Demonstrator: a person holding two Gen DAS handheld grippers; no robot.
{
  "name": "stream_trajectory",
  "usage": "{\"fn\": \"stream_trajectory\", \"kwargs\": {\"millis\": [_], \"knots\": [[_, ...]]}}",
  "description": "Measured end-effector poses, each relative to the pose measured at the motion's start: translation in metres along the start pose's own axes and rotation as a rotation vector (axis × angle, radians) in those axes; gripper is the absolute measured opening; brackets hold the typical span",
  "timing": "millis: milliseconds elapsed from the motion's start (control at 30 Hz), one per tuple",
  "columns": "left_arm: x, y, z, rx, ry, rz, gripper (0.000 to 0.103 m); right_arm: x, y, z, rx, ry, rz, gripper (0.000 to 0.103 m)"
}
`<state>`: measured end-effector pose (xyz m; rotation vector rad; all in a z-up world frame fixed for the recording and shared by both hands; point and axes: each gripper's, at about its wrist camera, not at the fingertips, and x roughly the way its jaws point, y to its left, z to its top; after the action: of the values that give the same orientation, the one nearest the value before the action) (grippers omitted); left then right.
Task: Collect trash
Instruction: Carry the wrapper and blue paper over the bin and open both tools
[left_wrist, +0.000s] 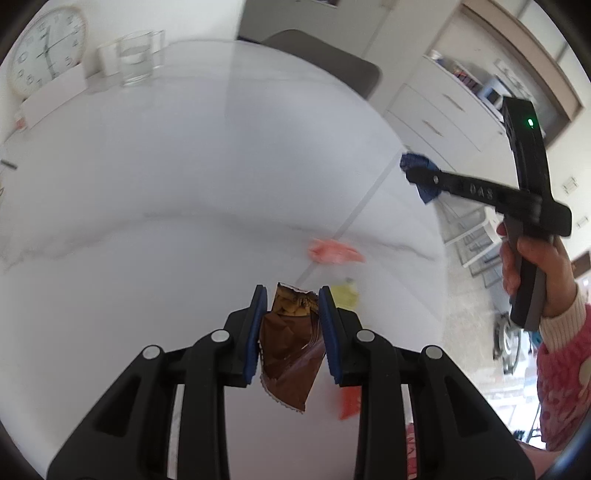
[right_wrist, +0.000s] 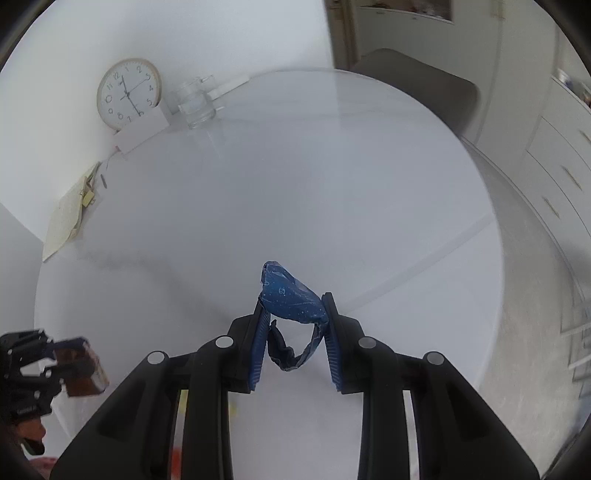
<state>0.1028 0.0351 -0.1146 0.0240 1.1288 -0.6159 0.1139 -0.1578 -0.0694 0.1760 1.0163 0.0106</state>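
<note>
My left gripper (left_wrist: 291, 299) is shut on a brown snack wrapper (left_wrist: 290, 343) and holds it above the white table (left_wrist: 166, 184). My right gripper (right_wrist: 293, 306) is shut on a crumpled blue wrapper (right_wrist: 291, 295), also above the table. From the left wrist view the right gripper (left_wrist: 415, 171) shows at the right with the blue wrapper (left_wrist: 426, 192). From the right wrist view the left gripper (right_wrist: 79, 354) shows at the lower left with the brown wrapper (right_wrist: 83, 373). On the table lie a pink wrapper (left_wrist: 334, 253), a yellow scrap (left_wrist: 345, 295) and an orange-red scrap (left_wrist: 349, 402).
A wall clock (left_wrist: 46, 51), a glass (left_wrist: 136, 57) and a white box (left_wrist: 55, 96) stand at the table's far edge. Papers (right_wrist: 68, 218) lie at the left. A chair (left_wrist: 325, 59) stands beyond the table, with cabinets (left_wrist: 443, 107) and a wire rack (left_wrist: 472, 236) at the right.
</note>
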Motion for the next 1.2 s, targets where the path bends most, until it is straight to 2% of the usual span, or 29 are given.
{"fn": "stream_trajectory", "kwargs": {"millis": [100, 200, 333, 500, 633, 767, 833, 867, 967, 1067, 1133, 1200], "knots": [[-0.004, -0.030, -0.013, 0.074, 0.017, -0.062, 0.029, -0.037, -0.012, -0.045, 0.071, 0.001, -0.054, 0.029], [0.001, -0.073, -0.026, 0.191, 0.053, -0.151, 0.029, -0.079, -0.038, -0.106, 0.206, 0.003, -0.128, 0.029], [0.020, -0.142, -0.046, 0.350, 0.128, -0.258, 0.029, -0.115, -0.064, -0.173, 0.359, 0.008, -0.198, 0.029], [0.051, -0.205, -0.061, 0.454, 0.195, -0.311, 0.029, -0.148, -0.090, -0.228, 0.464, -0.020, -0.225, 0.029], [0.091, -0.249, -0.073, 0.502, 0.256, -0.298, 0.029, -0.162, -0.107, -0.251, 0.490, -0.043, -0.221, 0.029], [0.116, -0.274, -0.085, 0.485, 0.290, -0.271, 0.030, -0.165, -0.121, -0.263, 0.485, -0.044, -0.182, 0.029], [0.129, -0.281, -0.093, 0.453, 0.318, -0.248, 0.045, -0.169, -0.128, -0.267, 0.448, -0.048, -0.156, 0.030], [0.131, -0.284, -0.095, 0.440, 0.322, -0.238, 0.059, -0.170, -0.133, -0.269, 0.427, -0.045, -0.147, 0.030], [0.130, -0.288, -0.093, 0.392, 0.303, -0.200, 0.076, -0.168, -0.140, -0.270, 0.378, -0.032, -0.112, 0.030], [0.109, -0.284, -0.082, 0.320, 0.250, -0.151, 0.083, -0.162, -0.140, -0.271, 0.328, -0.014, -0.084, 0.031], [0.087, -0.274, -0.074, 0.286, 0.180, -0.085, 0.091, -0.155, -0.141, -0.272, 0.298, 0.004, -0.051, 0.031], [0.064, -0.264, -0.068, 0.250, 0.107, -0.029, 0.091, -0.146, -0.140, -0.273, 0.266, 0.024, -0.031, 0.031]]}}
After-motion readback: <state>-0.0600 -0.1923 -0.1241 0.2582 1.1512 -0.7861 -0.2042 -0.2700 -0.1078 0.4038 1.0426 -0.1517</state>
